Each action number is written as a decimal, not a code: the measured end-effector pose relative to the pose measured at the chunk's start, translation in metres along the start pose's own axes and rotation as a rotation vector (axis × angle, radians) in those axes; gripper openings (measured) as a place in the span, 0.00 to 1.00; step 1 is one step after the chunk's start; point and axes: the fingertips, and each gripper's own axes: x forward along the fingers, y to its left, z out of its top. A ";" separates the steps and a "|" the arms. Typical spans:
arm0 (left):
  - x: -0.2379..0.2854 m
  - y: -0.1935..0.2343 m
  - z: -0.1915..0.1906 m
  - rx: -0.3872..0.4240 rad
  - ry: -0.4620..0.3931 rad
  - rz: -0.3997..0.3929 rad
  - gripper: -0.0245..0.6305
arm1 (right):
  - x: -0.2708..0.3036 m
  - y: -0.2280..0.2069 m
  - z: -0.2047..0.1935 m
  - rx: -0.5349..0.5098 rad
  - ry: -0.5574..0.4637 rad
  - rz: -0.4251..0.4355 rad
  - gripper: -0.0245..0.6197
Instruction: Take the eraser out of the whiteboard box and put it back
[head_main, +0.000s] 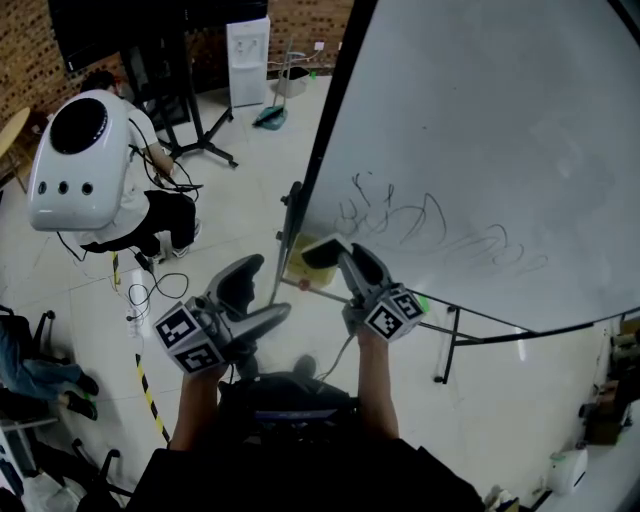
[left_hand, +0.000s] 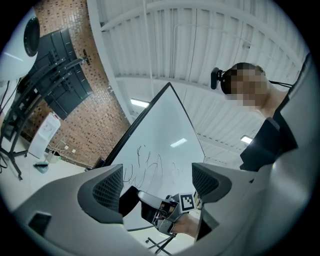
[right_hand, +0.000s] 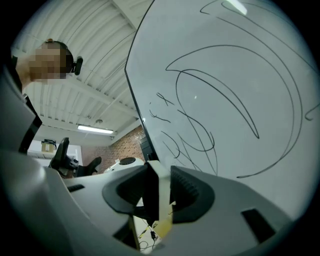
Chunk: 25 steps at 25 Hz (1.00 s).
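Observation:
In the head view the whiteboard with black scribbles stands at the right, and a yellowish box hangs at its lower left edge. My right gripper is shut on the eraser, a flat block with a white back and black felt, just right of and above the box. In the right gripper view the eraser stands edge-on, clamped between the pads, close to the whiteboard. My left gripper hangs open and empty left of the box. In the left gripper view, past that gripper, the eraser shows in the right gripper.
A person in white with a white domed backpack crouches on the floor at left, among cables. A black stand and a white dispenser stand behind. The whiteboard's stand legs are at lower right. Yellow-black tape marks the floor.

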 end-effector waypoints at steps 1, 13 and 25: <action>-0.001 0.001 0.000 -0.001 -0.001 0.003 0.69 | 0.001 0.000 -0.003 -0.005 0.009 0.000 0.29; -0.005 0.004 -0.001 -0.007 -0.003 0.014 0.69 | 0.008 -0.007 -0.029 -0.074 0.101 -0.032 0.29; -0.006 0.006 -0.004 -0.012 0.011 0.028 0.69 | 0.014 -0.009 -0.050 -0.154 0.177 -0.052 0.29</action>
